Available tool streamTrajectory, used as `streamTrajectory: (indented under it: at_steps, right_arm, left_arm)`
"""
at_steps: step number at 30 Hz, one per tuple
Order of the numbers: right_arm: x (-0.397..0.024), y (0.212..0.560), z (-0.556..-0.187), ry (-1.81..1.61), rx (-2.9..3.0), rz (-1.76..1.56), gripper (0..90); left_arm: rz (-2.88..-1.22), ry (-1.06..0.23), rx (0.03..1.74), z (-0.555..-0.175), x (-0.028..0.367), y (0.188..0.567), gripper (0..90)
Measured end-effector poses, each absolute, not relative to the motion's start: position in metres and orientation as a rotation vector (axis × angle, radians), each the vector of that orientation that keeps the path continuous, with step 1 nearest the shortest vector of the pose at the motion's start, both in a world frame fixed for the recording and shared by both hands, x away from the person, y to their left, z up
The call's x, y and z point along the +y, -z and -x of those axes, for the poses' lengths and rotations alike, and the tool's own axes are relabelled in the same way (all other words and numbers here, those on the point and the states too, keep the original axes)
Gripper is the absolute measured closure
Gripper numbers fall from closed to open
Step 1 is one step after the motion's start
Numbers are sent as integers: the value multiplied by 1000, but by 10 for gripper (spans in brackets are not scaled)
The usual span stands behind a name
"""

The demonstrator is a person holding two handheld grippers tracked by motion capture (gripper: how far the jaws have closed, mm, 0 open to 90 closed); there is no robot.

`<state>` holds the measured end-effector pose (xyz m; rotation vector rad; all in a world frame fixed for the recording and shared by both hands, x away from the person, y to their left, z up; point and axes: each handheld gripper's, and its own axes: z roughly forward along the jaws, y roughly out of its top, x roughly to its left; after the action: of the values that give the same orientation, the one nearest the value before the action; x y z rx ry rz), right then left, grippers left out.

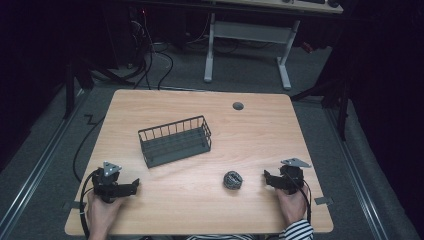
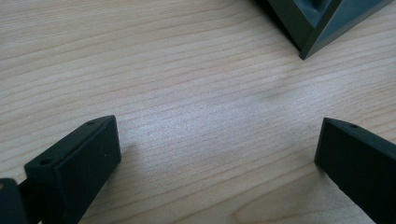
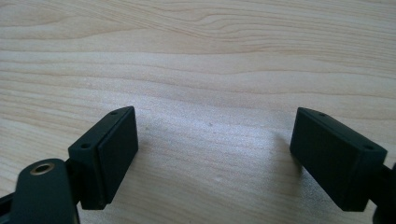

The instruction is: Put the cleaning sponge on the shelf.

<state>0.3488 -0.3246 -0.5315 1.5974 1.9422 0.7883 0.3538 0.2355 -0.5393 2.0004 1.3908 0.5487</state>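
Resting on the table [image 1: 200, 210], left gripper [image 1: 131, 188] and right gripper [image 1: 267, 178], jaws spread wide and empty, flank a wire basket [image 1: 175, 141] and steel-wool ball [image 1: 233, 180].

**Colours on your table**

Your table [image 1: 200, 200] is pale wood with a fine grain and one small grey disc [image 1: 238, 106]. The wire basket [image 1: 175, 141] is dark grey. The scouring ball [image 1: 233, 180] is mottled silver-grey. Both your left gripper [image 1: 131, 186] and right gripper [image 1: 266, 177] are black, and your sleeve [image 1: 297, 231] is black-and-white striped.
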Motion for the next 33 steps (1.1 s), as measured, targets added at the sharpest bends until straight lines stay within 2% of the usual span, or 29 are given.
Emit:
streamTrajectory:
  at_steps: [6,10,15,24,33]
  right_arm:
    - [-325,532,-349,-788,1943,-1595,155]
    - [-325,531,-348,-790,1941,-1601,168]
    - [-324,531,-348,-795,1942,-1588,188]
    - [-324,531,-348,-794,1939,-1587,192]
    - [-324,531,-348,-795,1938,-1587,202]
  left_arm:
    - [-2007,-546,1374,-354,236,539,7]
    - [-1987,-550,1362,-353,239,539,75]
    - [-1964,-479,1343,-355,242,535,148]
    - [-1941,-412,1279,-355,239,521,171]
    - [-1896,-362,1232,-355,239,487,186]
